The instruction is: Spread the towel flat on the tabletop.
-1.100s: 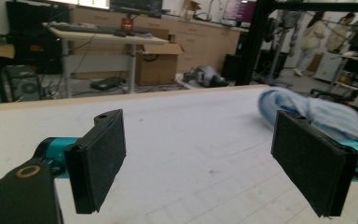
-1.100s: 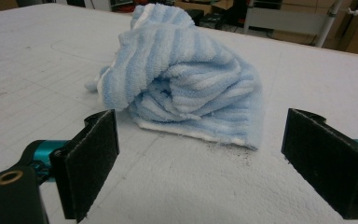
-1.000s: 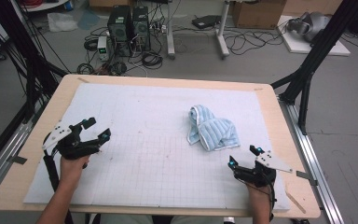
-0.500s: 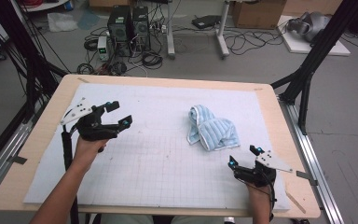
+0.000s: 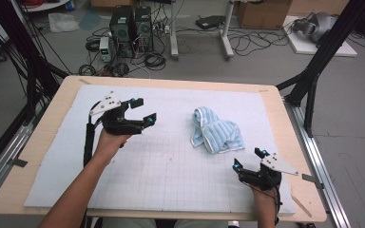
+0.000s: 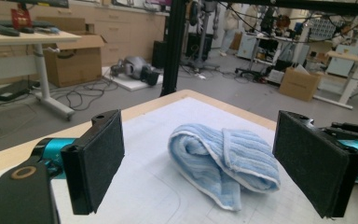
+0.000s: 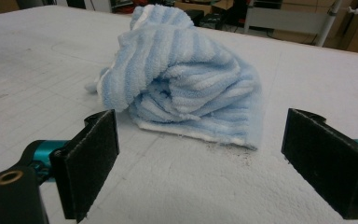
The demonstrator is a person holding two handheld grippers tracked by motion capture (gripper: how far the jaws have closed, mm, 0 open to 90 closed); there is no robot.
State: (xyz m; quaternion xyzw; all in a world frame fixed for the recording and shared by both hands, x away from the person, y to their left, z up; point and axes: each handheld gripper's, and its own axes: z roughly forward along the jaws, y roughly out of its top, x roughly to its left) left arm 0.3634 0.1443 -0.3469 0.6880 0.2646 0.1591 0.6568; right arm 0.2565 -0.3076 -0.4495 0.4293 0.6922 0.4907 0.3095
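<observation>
High view: both jaws wide, empty.

Place: a robotics lab or workshop.
Signs: computer towers and loose cables on the floor beyond the worktop; cardboard boxes, desks behind.

light blue striped terry towel with white edging, crumpled into a loose folded bundle. it lies on the white gridded mat, right of the mat's centre, nearer the right edge than the left and roughly midway between far and near edges. folds overlap; one rolled end points toward the far edge.
</observation>
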